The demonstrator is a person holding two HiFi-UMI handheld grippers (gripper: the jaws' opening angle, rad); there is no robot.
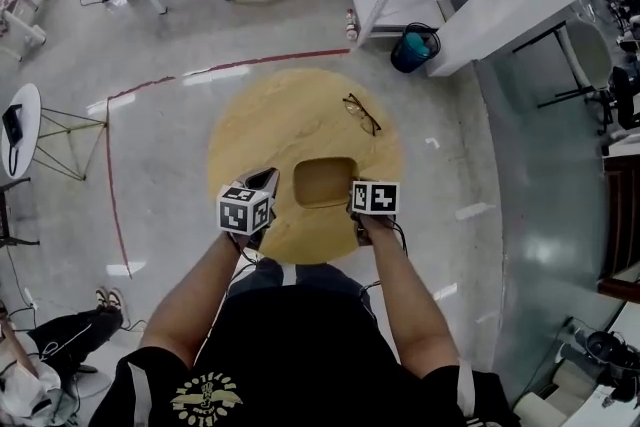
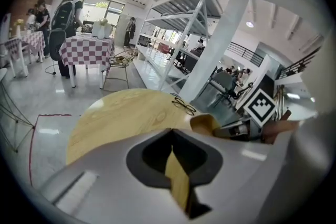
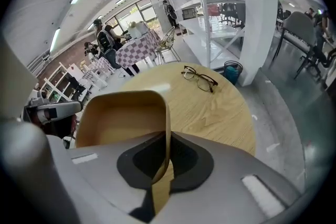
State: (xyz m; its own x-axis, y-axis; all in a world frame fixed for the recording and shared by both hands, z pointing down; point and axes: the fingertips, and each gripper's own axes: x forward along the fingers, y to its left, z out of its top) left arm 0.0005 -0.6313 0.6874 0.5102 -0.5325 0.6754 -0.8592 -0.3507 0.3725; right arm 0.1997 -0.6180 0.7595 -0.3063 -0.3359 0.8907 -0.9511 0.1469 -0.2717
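Black T-shirt (image 1: 300,345), gold emblem (image 1: 206,399), white-striped sleeves (image 1: 137,385).

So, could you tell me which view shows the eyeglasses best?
The right gripper view: the eyeglasses appear largest there on the round table, both lenses distinct. The head view shows them small from above; the left gripper view shows only a tiny dark outline.

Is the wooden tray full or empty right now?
Empty. The wooden tray shows only its bare bottom in the head view and right gripper view; the glasses lie outside it on the table.
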